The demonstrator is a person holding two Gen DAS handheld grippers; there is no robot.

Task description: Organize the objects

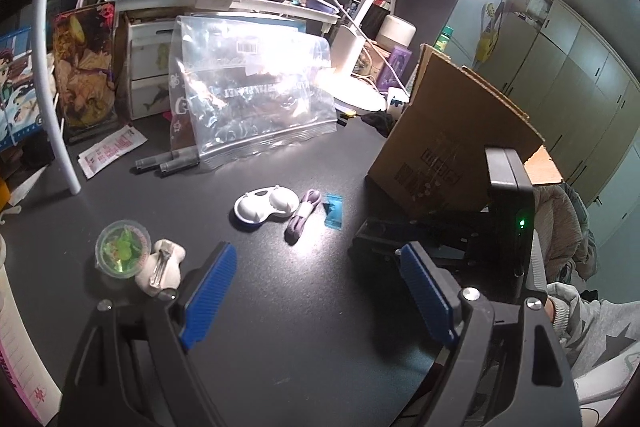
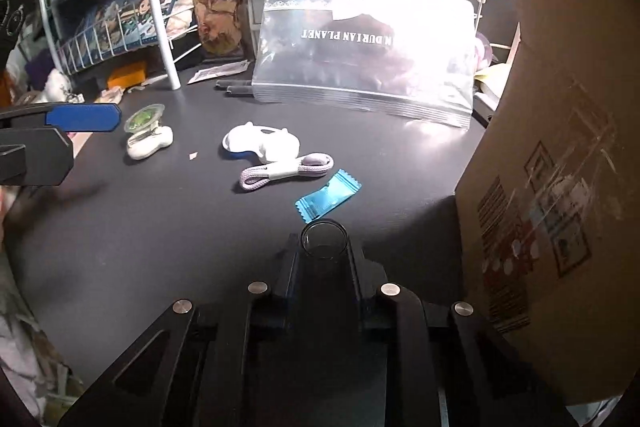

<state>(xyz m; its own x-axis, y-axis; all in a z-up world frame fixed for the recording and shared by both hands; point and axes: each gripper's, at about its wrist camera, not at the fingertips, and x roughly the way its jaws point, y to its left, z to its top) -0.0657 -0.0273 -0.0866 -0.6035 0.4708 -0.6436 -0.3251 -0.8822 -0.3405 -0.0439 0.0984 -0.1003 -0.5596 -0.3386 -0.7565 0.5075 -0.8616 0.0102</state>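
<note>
My right gripper point(image 2: 324, 247) is shut on a small dark see-through tube point(image 2: 324, 237), held just above the black desk point(image 2: 160, 227). A blue candy wrapper point(image 2: 328, 195) lies right ahead of it. Past that are a coiled purple cable point(image 2: 286, 171) and a white lens case point(image 2: 262, 143). My left gripper point(image 1: 316, 267) is open over bare desk, with nothing between its blue pads point(image 1: 208, 299). The cable point(image 1: 304, 215), lens case point(image 1: 266, 207) and wrapper point(image 1: 333, 211) lie beyond it. A green jelly cup point(image 1: 122, 249) and a white plush clip point(image 1: 162, 267) sit to its left.
A tilted cardboard box point(image 2: 560, 147) fills the right side. A clear zip bag point(image 1: 252, 95) stands at the back with two dark pens point(image 1: 168, 163) in front of it. A white lamp base point(image 1: 352, 91), a white rack pole point(image 1: 60, 107) and cluttered shelves line the far edge.
</note>
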